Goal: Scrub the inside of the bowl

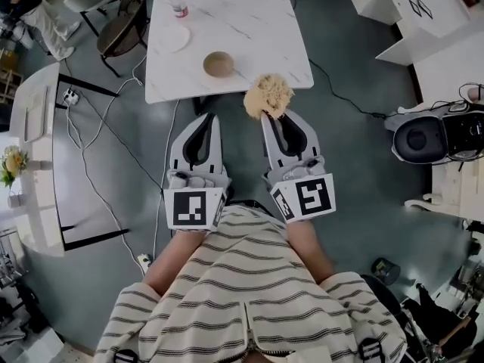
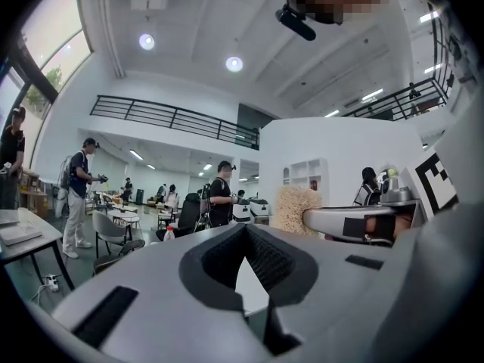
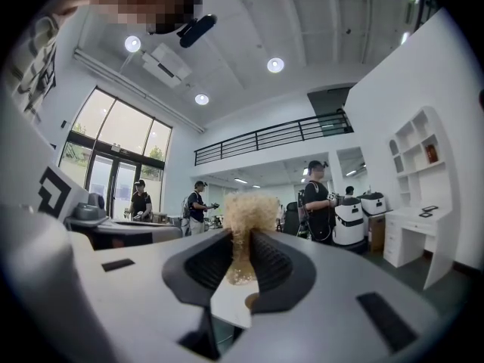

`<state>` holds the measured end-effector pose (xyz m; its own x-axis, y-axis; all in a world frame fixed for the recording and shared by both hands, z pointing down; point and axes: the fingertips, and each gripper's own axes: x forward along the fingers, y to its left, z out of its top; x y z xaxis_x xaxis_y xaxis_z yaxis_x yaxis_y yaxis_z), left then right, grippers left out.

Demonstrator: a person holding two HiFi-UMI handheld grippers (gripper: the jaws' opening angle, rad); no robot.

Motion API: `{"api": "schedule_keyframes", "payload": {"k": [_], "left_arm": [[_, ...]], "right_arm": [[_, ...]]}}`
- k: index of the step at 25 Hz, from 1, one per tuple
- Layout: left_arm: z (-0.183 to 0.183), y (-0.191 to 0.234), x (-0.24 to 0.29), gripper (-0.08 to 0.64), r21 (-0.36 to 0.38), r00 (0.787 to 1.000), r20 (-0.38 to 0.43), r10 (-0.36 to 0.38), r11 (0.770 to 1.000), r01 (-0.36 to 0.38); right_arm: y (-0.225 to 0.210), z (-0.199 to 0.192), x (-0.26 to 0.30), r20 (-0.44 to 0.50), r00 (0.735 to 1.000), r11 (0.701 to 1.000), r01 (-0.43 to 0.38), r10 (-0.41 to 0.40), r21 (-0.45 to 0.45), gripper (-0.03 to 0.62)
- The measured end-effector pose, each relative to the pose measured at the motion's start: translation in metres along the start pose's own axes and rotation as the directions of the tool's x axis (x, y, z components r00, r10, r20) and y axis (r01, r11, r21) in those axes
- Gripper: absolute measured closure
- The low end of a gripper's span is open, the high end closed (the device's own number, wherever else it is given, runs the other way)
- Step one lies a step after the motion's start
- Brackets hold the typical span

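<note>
A brown bowl (image 1: 218, 64) stands upright on the white marble table (image 1: 257, 21), near its front edge. My right gripper (image 1: 270, 116) is shut on a beige fibrous scrubber (image 1: 268, 95), which sticks out past its tips just short of the table edge, to the right of the bowl. The scrubber (image 3: 247, 210) is pinched between the dark pads of that gripper (image 3: 242, 237). My left gripper (image 1: 207, 118) hangs beside it over the floor, tips together and holding nothing. From the left gripper (image 2: 244, 229) the scrubber (image 2: 296, 209) shows at the right.
A clear bottle with a red cap (image 1: 178, 0) and a white plate (image 1: 174, 38) sit at the table's far left. Dark chairs (image 1: 121, 25) stand left of the table. Cables (image 1: 91, 150) cross the floor. A black machine (image 1: 423, 137) is at the right. Several people (image 2: 220, 195) stand in the hall.
</note>
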<state>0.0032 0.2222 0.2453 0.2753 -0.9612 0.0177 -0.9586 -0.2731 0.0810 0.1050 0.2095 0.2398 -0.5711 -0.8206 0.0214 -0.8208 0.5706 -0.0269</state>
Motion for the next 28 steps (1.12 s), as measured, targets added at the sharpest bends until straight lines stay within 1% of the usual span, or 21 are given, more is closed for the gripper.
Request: {"api": "schedule_keyframes", "payload": {"k": [6,12,16,22,25,28], "left_arm": [[-0.002,0.058,0.045,0.554,-0.032,0.999,-0.022,-0.027,0.999,0.026],[-0.008,0.093,0.081,0.554,-0.06,0.997,-0.05,-0.055,0.997,0.052],[-0.017,0.105,0.097,0.554,-0.08,0.995,-0.078,-0.06,0.995,0.053],[-0.038,0.118,0.12,0.555,-0.129,0.991,-0.122,-0.062,0.991,0.046],[-0.051,0.124,0.132,0.555,-0.13,0.988,-0.143,-0.051,0.991,0.032],[-0.058,0.125,0.143,0.555,-0.109,0.987,-0.158,-0.036,0.994,0.018]], "right_arm": [[0.003,0.0,0.077,-0.025,1.0,1.0,0.011,-0.011,-0.005,0.517],[-0.003,0.0,0.121,-0.047,0.998,0.999,0.044,-0.044,0.0,0.517],[-0.01,-0.011,0.138,-0.081,0.995,0.998,0.056,-0.056,0.005,0.517],[-0.022,-0.027,0.163,-0.122,0.991,0.999,0.051,-0.049,0.014,0.517],[-0.028,-0.037,0.173,-0.14,0.99,0.999,0.039,-0.035,0.026,0.517],[-0.036,-0.047,0.181,-0.165,0.986,0.999,0.017,-0.011,0.033,0.517]]}}
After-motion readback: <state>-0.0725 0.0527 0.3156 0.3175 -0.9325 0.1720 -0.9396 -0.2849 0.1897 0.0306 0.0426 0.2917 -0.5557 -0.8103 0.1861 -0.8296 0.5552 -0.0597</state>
